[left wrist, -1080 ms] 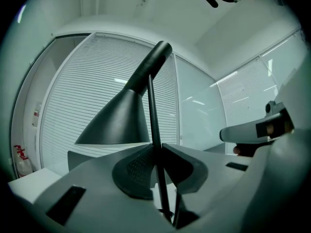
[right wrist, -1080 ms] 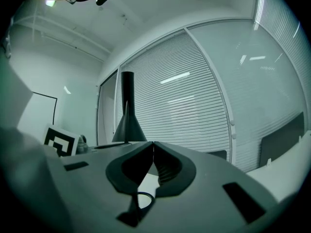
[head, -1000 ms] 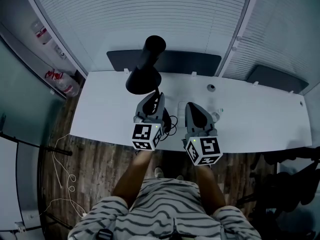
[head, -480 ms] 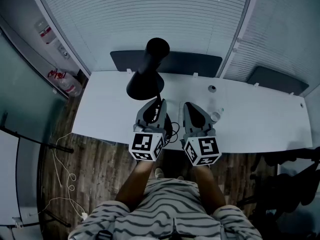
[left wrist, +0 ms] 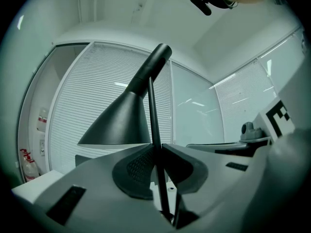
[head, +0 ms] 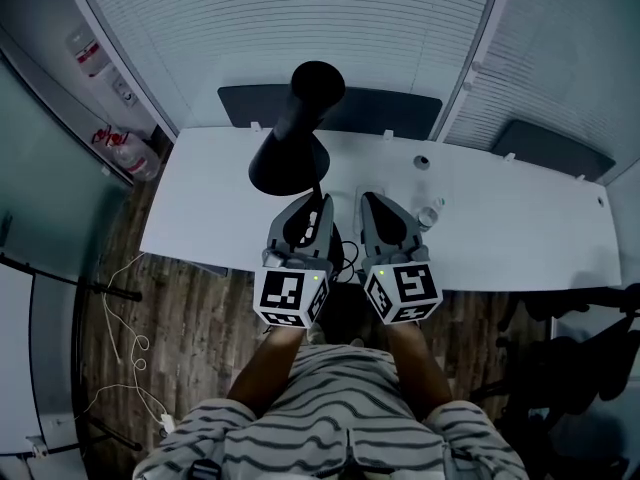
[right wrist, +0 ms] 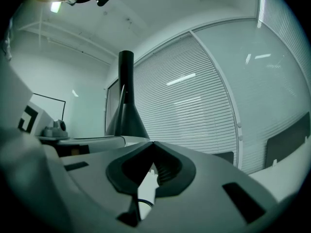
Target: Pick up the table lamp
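The black table lamp [head: 290, 156] has a cone shade and a thin upright stem [left wrist: 153, 125]. My left gripper [head: 319, 204] is shut on that stem, which runs straight between the two pads in the left gripper view, with the shade [left wrist: 120, 123] to the left above them. Both grippers hang over the white table's [head: 520, 238] near edge. My right gripper [head: 367, 204] hangs just right of the left one, its tips meeting with nothing between them. In the right gripper view the lamp [right wrist: 126, 113] rises at the left beyond my right gripper [right wrist: 153, 143].
A black cable [head: 346, 256] lies coiled on the table between the grippers. A small clear bottle [head: 428, 214] and a small round thing [head: 421, 162] sit to the right. Dark chair backs [head: 400, 116] stand behind the table, against slatted blinds. Loose cords [head: 120, 328] lie on the wooden floor at left.
Both grippers have drawn back toward the person, the left one carrying the lamp with it and a little higher. The grip on the stem is unchanged.
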The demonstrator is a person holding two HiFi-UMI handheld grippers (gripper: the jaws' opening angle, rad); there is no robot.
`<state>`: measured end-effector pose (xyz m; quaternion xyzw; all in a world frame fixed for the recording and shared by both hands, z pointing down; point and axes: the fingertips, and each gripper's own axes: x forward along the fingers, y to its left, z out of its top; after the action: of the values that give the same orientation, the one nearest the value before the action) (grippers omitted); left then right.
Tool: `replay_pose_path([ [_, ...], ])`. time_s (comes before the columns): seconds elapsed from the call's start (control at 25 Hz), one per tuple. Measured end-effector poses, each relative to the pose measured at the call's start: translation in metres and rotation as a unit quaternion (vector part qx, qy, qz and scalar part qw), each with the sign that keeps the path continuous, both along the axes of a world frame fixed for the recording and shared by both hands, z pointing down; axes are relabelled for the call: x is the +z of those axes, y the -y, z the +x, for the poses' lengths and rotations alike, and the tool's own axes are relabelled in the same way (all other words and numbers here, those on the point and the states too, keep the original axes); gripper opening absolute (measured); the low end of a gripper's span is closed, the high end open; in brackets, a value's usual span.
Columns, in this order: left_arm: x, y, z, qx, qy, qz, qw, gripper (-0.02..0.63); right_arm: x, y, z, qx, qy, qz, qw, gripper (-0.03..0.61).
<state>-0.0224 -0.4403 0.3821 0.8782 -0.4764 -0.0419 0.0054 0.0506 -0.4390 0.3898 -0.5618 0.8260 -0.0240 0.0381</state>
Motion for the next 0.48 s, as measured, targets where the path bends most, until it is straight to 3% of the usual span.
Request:
replay_pose_path([
  [0.48,-0.003,-0.017,-0.002,-0.004,-0.004,0.005,1.0,0.052,0.001,-0.012,-0.004,-0.009,-0.003,-0.003,1.0,0.011],
])
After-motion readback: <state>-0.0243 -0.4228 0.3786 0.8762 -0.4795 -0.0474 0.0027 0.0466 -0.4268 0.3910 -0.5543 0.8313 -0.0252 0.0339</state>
